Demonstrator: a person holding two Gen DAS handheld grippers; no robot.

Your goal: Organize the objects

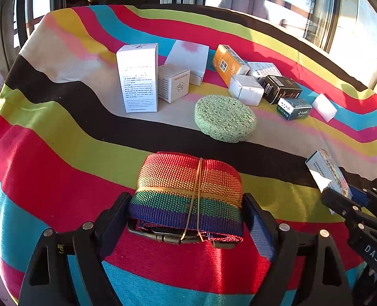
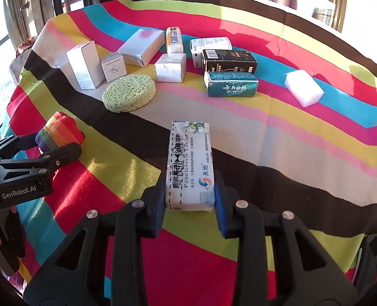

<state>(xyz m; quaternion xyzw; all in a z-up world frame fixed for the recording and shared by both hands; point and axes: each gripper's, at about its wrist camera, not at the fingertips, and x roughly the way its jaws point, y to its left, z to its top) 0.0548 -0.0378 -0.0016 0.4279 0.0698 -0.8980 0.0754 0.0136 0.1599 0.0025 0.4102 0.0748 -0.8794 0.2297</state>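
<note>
On the striped worktop (image 2: 303, 132), a green round sponge (image 2: 129, 92), white cartons (image 2: 85, 65), a black box (image 2: 229, 61), a teal box (image 2: 231, 84) and a white block (image 2: 304, 88) cluster ahead, none blocking either claw. The left claw (image 1: 187, 211) clamps a rolled rainbow strap (image 1: 188, 191) low over the cloth. The right claw (image 2: 190, 193) grips a white cream box (image 2: 190, 165) pointing toward the cluster.

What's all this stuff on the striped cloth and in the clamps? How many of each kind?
Boxes: 9, counting the cream box in the right gripper
Sponges: 2, green sponge, white sponge
Rainbow strap roll: 1, in the left gripper
Total: 12
</note>
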